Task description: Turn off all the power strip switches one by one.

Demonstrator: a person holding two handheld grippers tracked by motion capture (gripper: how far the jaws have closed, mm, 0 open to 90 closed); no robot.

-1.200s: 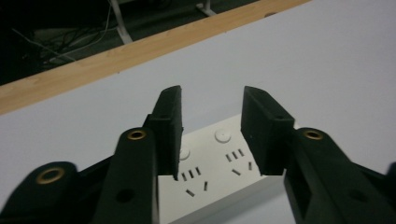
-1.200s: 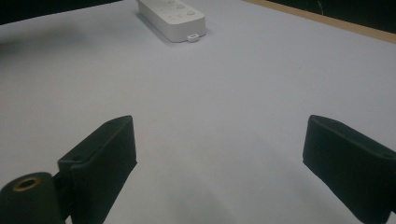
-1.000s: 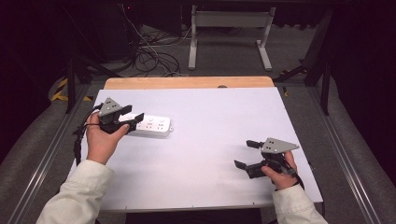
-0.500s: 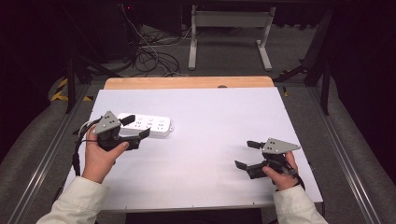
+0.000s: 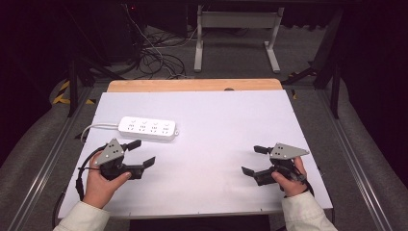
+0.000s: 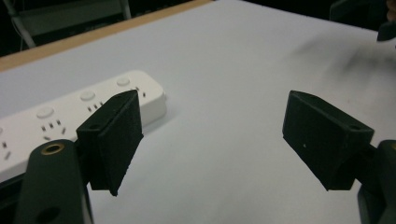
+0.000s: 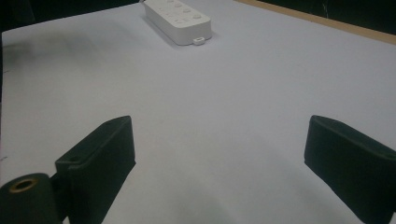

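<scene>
A white power strip (image 5: 146,128) lies flat on the left half of the white table (image 5: 226,115), its cord (image 5: 96,127) running off to the left. My left gripper (image 5: 143,152) hovers just in front of the strip, apart from it. Its jaws have just been opening and stand wide with nothing between them. In the left gripper view the power strip (image 6: 70,109) lies behind the left fingertip of my open left gripper (image 6: 217,135). My right gripper (image 5: 251,160) is open and empty at the front right. The right gripper view shows the gripper (image 7: 222,154) over bare table, the power strip (image 7: 177,18) far off.
A wooden strip (image 5: 192,85) borders the table's far edge. Behind it on the floor are tangled cables (image 5: 154,57) and a metal stand (image 5: 235,38). Metal rails (image 5: 57,154) run along both sides of the table.
My left gripper has drawn back from the power strip toward the table's near edge and sunk lower, with its jaws spreading wider. The strip stays where it was. The right gripper has kept still.
</scene>
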